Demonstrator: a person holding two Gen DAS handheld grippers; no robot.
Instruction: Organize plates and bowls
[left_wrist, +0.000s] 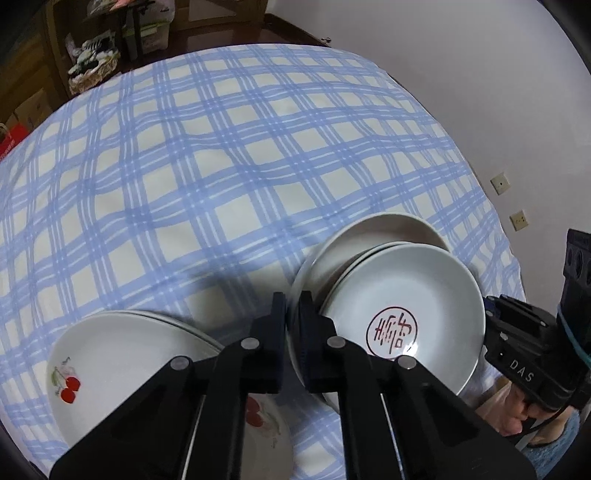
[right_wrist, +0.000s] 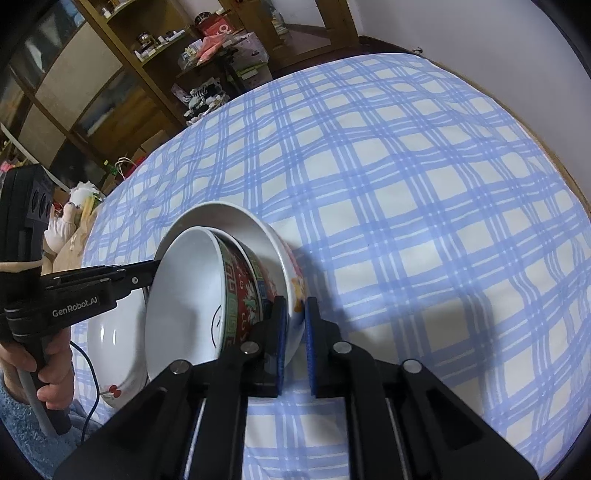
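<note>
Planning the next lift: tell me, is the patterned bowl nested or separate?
Nested: the red-and-green patterned bowl sits tilted inside the larger white bowl.

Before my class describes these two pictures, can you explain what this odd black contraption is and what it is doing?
There is no robot here. A person holds a hand tool with two jaws in each hand, and a camera on each tool looks along them. One picture comes from the left gripper, the other from the right gripper. Cherry plates lie on the checked tablecloth. Both pairs of jaws are shut on opposite sides of one nested stack of dishes.
</note>
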